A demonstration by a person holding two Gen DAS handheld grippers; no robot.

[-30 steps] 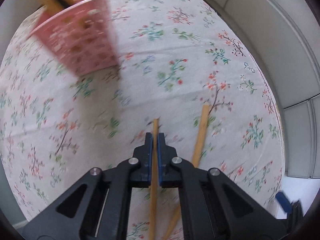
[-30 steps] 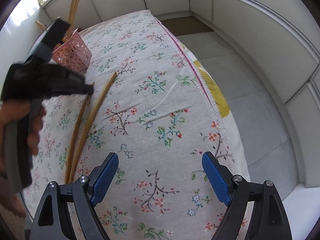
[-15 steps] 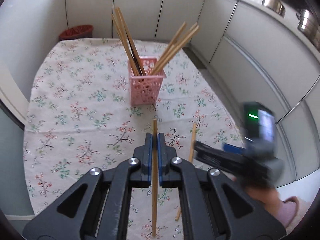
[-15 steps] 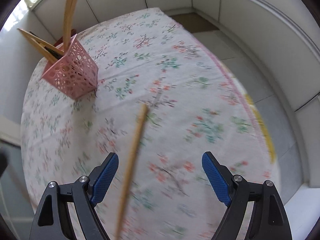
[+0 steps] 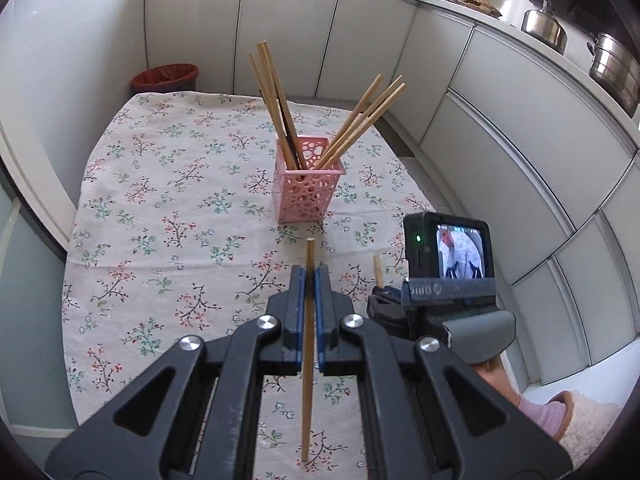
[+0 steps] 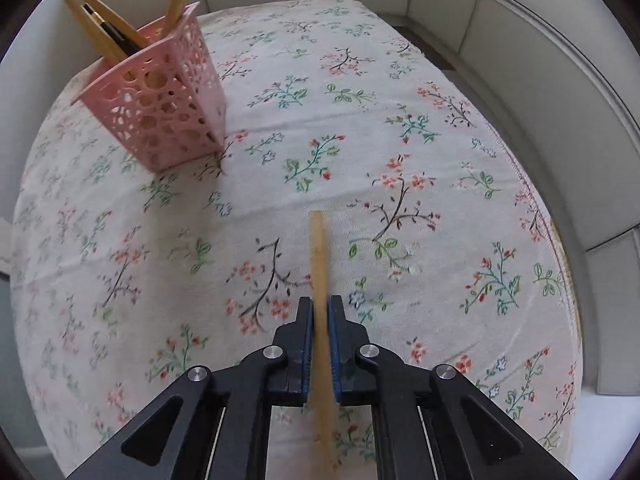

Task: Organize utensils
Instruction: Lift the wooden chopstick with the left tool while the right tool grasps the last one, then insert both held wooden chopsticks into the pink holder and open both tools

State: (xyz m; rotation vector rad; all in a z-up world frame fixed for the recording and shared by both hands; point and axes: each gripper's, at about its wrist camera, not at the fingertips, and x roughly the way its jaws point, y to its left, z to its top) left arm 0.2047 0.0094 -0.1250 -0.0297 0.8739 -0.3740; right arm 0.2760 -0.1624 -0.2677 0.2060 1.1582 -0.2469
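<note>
A pink perforated basket (image 5: 306, 190) stands on the floral tablecloth (image 5: 168, 216) with several wooden chopsticks leaning in it. My left gripper (image 5: 309, 276) is shut on a wooden chopstick (image 5: 307, 380), held above the table and pointing toward the basket. My right gripper (image 6: 319, 308) is shut on another wooden chopstick (image 6: 320, 256), low over the cloth, with the basket (image 6: 160, 108) at the far left. In the left wrist view the right gripper's body with its camera screen (image 5: 448, 264) sits to the right, and its chopstick tip (image 5: 377, 270) shows beside it.
White cabinet fronts (image 5: 500, 128) run along the right and back. A red bin (image 5: 166, 78) stands behind the table. Pots (image 5: 612, 68) sit on the counter. The table's right edge (image 6: 532, 208) drops to the floor.
My right gripper went from open to shut on the chopstick that lay on the cloth. My left gripper rose and tilted up with its chopstick, bringing the basket into full view.
</note>
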